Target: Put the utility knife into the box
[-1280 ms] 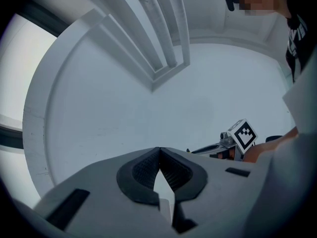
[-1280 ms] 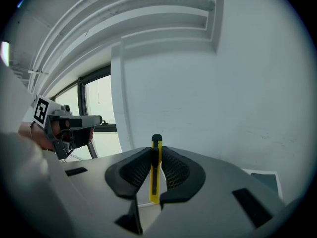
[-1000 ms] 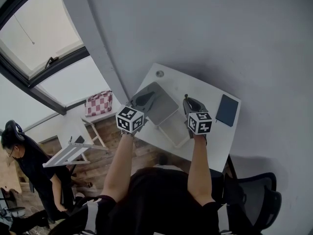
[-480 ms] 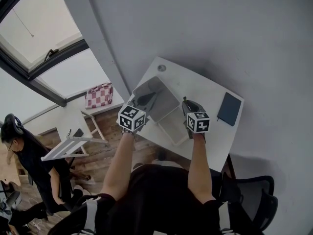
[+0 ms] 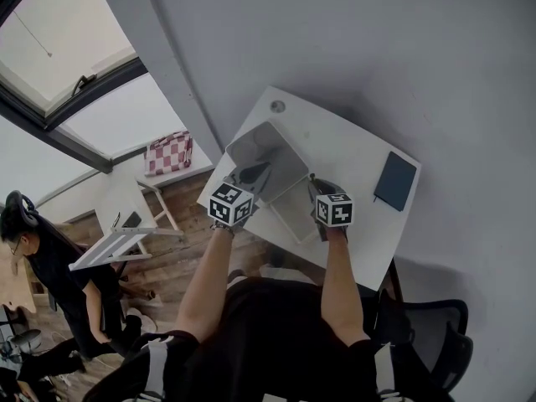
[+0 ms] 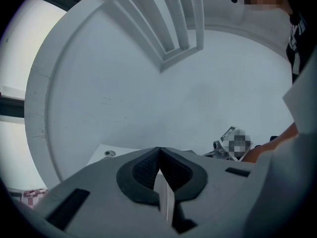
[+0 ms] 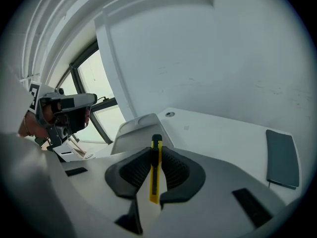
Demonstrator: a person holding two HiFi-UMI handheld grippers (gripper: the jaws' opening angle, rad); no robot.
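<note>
The utility knife (image 7: 155, 175) is a slim yellow plastic cutter with a dark slider. I judge it light, stiff and rather slick along its flat sides, and its blade end is the one part to keep clear of. The best hold is across the flat faces at mid-length, which is how it sits now. The right gripper (image 7: 156, 153) has its fingers clenched on the knife's two sides, so the knife stands edge-up between the ribbed pads with its tip poking out past them towards the box (image 5: 293, 218). A hold this narrow could let the handle pivot, so I would lower it level and release it low inside the box. The left gripper (image 6: 159, 155) has its fingers pressed together at the tips, and a thin pale sliver shows between the pads further back that I cannot identify. The box lies open on the white table (image 5: 352, 149), its grey lid tipped back on the far left side, and a dark notebook (image 5: 394, 181) rests well apart at the right edge. Compared with a second ago, both grippers have come down nearer the table, the right one now hangs over the open box, and the knife stays in the same grip
</note>
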